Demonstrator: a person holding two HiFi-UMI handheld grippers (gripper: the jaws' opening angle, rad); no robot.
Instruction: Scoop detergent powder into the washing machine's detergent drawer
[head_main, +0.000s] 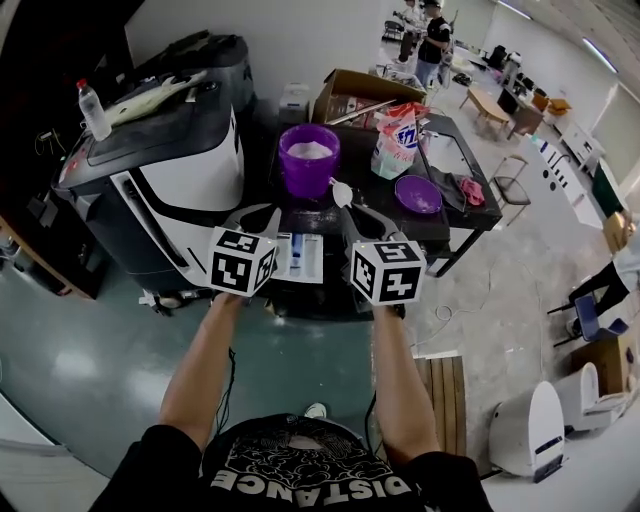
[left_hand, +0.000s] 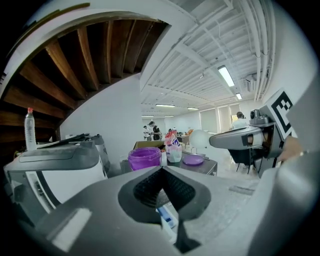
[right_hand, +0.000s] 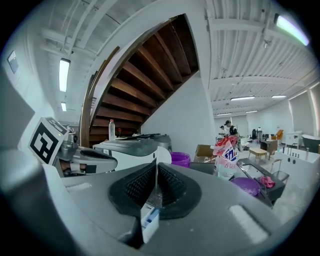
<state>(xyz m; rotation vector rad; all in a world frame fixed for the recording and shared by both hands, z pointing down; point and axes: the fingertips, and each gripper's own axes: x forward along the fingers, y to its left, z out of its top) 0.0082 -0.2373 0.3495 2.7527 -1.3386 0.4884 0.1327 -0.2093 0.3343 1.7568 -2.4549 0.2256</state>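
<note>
The right gripper (right_hand: 156, 167) has its fingers (right_hand: 136, 188) pinched on the thin handle of a white spoon (head_main: 341, 192), whose bowl juts out beyond the tips. The left gripper (left_hand: 161, 169) has its fingers (left_hand: 145, 189) pressed together with nothing between them. Both hang side by side over the detergent drawer (head_main: 300, 256), white with a blue part, which lies just below and between them at the near side of the dark worktop (head_main: 455, 225). Beyond the drawer stands a purple tub (head_main: 300, 176) of white powder. To the tub's right are a detergent bag (head_main: 398, 140) and a purple lid (head_main: 418, 194), and to its left is the washing machine (head_main: 170, 160).
</note>
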